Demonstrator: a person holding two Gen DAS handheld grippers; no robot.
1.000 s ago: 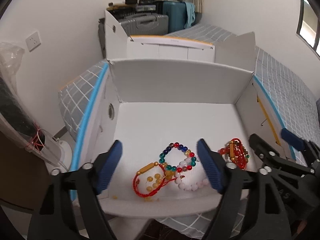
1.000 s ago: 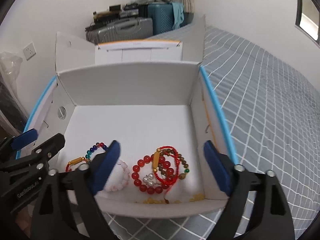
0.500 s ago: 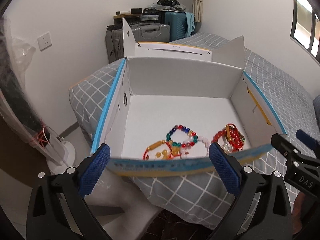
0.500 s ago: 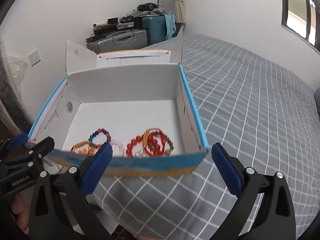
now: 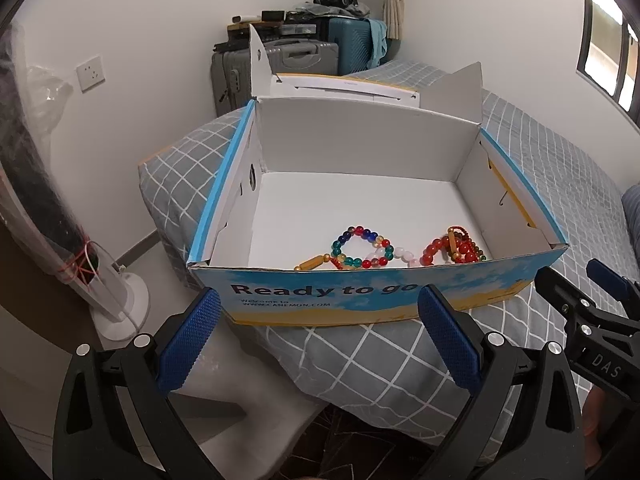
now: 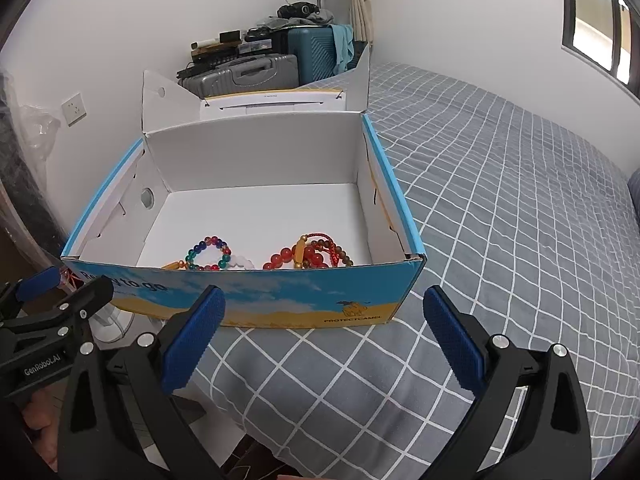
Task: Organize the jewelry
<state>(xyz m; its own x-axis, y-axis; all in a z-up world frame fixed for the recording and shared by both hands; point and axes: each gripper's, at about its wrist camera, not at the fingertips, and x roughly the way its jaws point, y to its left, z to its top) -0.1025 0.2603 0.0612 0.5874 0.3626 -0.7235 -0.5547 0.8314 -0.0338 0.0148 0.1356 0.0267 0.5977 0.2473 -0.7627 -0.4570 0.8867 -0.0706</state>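
Note:
An open cardboard box (image 5: pixel 360 292) (image 6: pixel 280 300) with a blue and yellow printed front stands on the corner of a bed. On its white floor, near the front wall, lie a multicoloured bead bracelet (image 5: pixel 360 248) (image 6: pixel 210 254), a pale pink bead bracelet (image 5: pixel 402 255) (image 6: pixel 244 262), a yellow bead piece (image 5: pixel 314 263) and a heap of red bead bracelets (image 5: pixel 454 246) (image 6: pixel 308 254). My left gripper (image 5: pixel 316 312) is open, empty, in front of the box. My right gripper (image 6: pixel 324 312) is open too, empty, before the box's right front corner.
The bed has a grey checked cover (image 6: pixel 500 208). The box lid (image 5: pixel 348 86) stands up behind the box. Suitcases (image 6: pixel 248 74) are stacked against the back wall. A white fan base (image 5: pixel 120 308) stands on the floor to the left, next to a plastic-wrapped pole (image 5: pixel 36 184).
Both grippers have drawn back out of the box, from over the bracelets to in front of its printed wall. Both jaws stand a little wider. The bracelets lie as before.

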